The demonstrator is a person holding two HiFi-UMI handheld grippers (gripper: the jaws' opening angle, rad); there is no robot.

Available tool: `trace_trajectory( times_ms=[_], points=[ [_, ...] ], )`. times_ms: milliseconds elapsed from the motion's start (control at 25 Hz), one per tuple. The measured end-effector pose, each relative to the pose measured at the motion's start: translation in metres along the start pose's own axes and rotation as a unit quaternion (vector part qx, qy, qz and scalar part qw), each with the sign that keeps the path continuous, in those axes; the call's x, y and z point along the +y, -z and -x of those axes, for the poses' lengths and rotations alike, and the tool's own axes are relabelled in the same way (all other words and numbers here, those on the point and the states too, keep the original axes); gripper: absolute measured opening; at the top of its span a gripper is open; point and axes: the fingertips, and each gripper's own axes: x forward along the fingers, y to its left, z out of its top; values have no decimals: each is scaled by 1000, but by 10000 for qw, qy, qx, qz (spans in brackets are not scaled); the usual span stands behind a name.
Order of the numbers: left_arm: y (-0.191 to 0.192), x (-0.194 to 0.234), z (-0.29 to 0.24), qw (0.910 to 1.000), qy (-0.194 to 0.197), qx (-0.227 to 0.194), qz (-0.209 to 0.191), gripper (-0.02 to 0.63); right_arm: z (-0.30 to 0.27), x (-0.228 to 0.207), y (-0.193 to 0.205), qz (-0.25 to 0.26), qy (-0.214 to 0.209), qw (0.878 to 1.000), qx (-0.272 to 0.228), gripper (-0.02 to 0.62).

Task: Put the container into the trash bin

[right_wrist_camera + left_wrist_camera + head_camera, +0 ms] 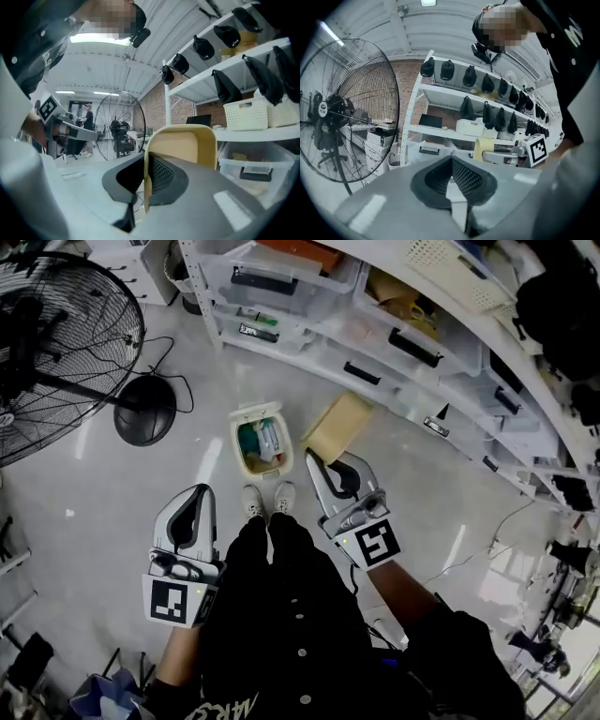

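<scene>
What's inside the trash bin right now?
From the head view, the open trash bin holds a greenish item and a white item; whatever lies beneath them is covered. The container is not inside: the right gripper holds it clear of the bin.

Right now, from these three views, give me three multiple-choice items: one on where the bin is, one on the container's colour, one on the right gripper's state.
1. Where is the trash bin?
A. on the floor just ahead of the person's shoes
B. behind the person
C. far off to the person's left

2. What colour is the container?
A. blue
B. tan
C. black

3. The right gripper is:
A. fingers wide apart, empty
B. shut on the container
C. shut on nothing

Key:
1 A: the head view shows the bin on the floor in front of the shoes.
2 B: it looks tan in both views.
3 B: the right gripper view shows its edge clamped between the fingers.
</scene>
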Motion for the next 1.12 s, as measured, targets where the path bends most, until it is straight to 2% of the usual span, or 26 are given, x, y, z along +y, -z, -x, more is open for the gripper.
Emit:
trace_trajectory(
  times_ms=[560,720,1120],
  points=[
    [110,6,-8,9948,-265,956,239,0,-64,17,164,-249,-557,9947,830,25],
    [139,15,-13,9923,-332,1142,352,0,-69,21,216,-211,-653,9898,1248,25],
    [202,22,-22,9876,-349,1423,556,3,-86,50,318,-188,-1059,9766,1863,25]
  ],
)
